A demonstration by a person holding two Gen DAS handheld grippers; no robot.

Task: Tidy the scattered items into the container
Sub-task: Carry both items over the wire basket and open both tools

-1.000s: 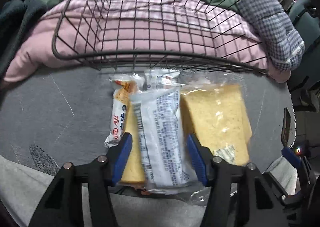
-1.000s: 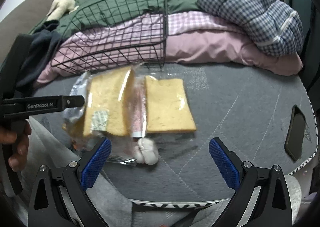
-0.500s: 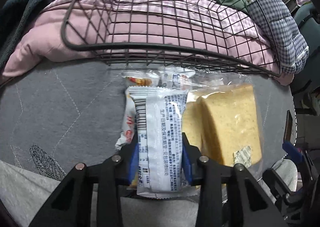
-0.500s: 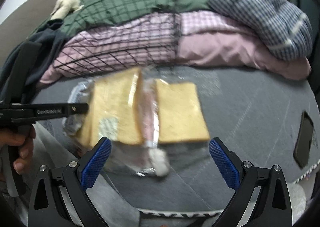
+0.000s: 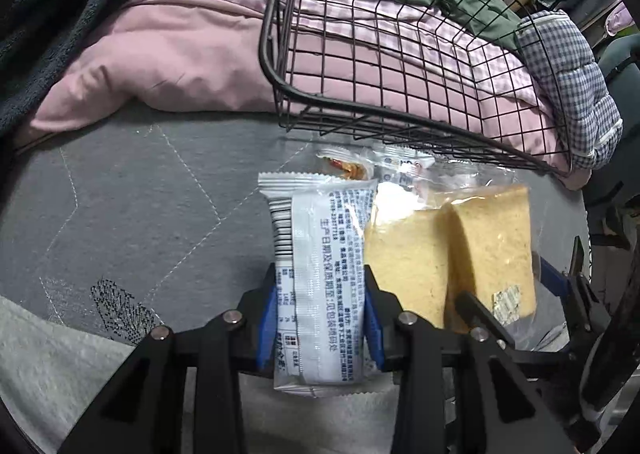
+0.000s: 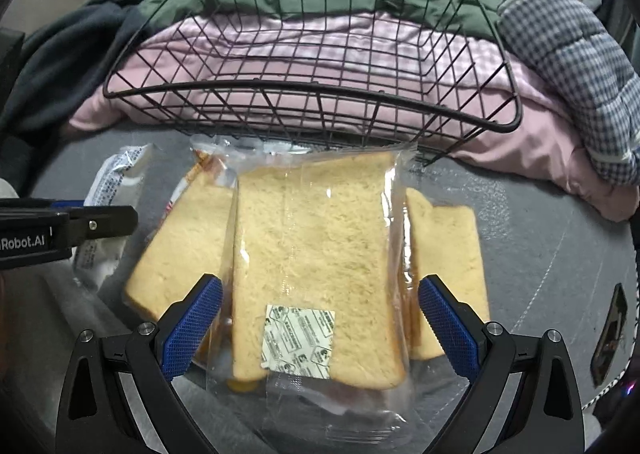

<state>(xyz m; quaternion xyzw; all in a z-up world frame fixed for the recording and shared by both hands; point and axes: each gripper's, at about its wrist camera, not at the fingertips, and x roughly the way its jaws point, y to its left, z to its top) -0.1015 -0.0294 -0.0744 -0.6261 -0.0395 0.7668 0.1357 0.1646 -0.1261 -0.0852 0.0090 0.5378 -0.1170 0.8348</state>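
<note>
Pinching a white snack packet [image 5: 320,274], the left tongs [image 5: 320,318] hold firm; right tongs [image 6: 320,326] are closing around bagged bread [image 6: 316,254], pads apart from it. Wire basket [image 6: 312,88] beyond on the bed holds nothing.

Both views are evenly, softly lit from overhead, with only faint shadows cast. Glare is seen on the clear plastic bread wrapper [image 6: 320,266]. Straight lines are bowed by fisheye distortion and the corners are vignetted black. Focus is sharp.
</note>
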